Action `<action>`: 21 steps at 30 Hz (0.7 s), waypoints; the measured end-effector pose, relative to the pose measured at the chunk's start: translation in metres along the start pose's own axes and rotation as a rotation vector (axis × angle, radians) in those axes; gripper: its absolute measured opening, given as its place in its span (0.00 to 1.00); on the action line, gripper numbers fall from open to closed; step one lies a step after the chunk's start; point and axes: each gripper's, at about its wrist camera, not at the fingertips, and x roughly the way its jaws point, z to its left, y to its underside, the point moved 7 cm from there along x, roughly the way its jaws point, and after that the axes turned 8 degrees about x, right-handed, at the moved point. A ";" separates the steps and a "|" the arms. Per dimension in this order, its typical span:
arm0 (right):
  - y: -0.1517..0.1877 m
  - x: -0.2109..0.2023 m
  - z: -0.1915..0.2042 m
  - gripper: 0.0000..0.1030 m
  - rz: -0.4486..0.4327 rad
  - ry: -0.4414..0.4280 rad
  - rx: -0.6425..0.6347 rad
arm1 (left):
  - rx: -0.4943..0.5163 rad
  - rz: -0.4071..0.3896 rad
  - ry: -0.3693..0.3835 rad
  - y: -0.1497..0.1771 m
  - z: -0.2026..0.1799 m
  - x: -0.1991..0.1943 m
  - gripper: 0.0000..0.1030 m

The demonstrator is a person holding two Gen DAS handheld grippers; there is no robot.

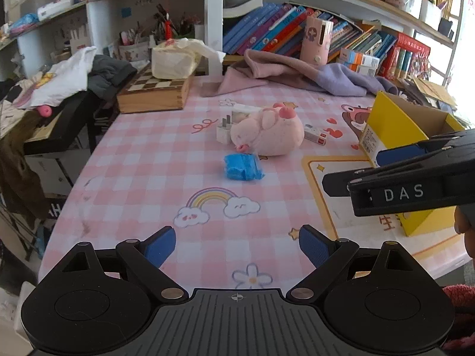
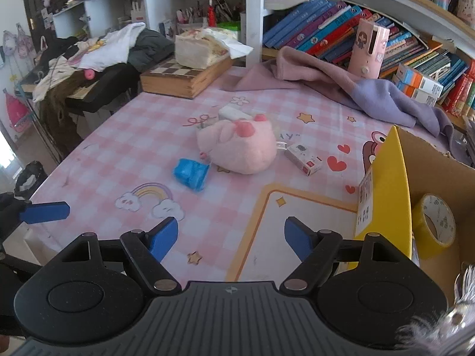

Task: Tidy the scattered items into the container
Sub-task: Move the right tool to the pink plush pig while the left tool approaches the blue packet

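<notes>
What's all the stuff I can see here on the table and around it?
Plush pig: one, pink, mid-table.
Plug adapter: one, white, against the pig's left.
Soft packet: one, blue, in front of the pig.
Small carton: one, white and red, right of the pig.
Cardboard box: one, yellow outside, table's right edge.
Tape roll: one, yellow, inside the box.
Chessboard case: one, wooden, back left.
Blanket: one, pink-lilac, at the back.
Left gripper: blue fingers open, empty.
Right gripper: blue fingers open, empty.
</notes>
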 end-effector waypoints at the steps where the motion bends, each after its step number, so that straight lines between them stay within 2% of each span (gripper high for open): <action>1: -0.003 0.004 -0.003 0.76 0.004 0.001 0.004 | 0.002 0.001 0.000 -0.002 0.000 0.004 0.89; 12: -0.044 0.050 -0.023 0.78 0.033 -0.028 0.114 | 0.030 -0.018 -0.008 -0.036 -0.004 0.060 0.88; 16: -0.060 0.071 -0.027 0.78 0.061 -0.049 0.155 | 0.033 -0.002 -0.036 -0.047 -0.002 0.082 0.82; 20: -0.073 0.087 -0.024 0.79 0.065 -0.070 0.152 | 0.004 0.024 -0.027 -0.053 0.001 0.105 0.79; 21: -0.075 0.091 -0.023 0.79 0.066 -0.076 0.149 | 0.000 0.031 -0.026 -0.054 0.002 0.110 0.76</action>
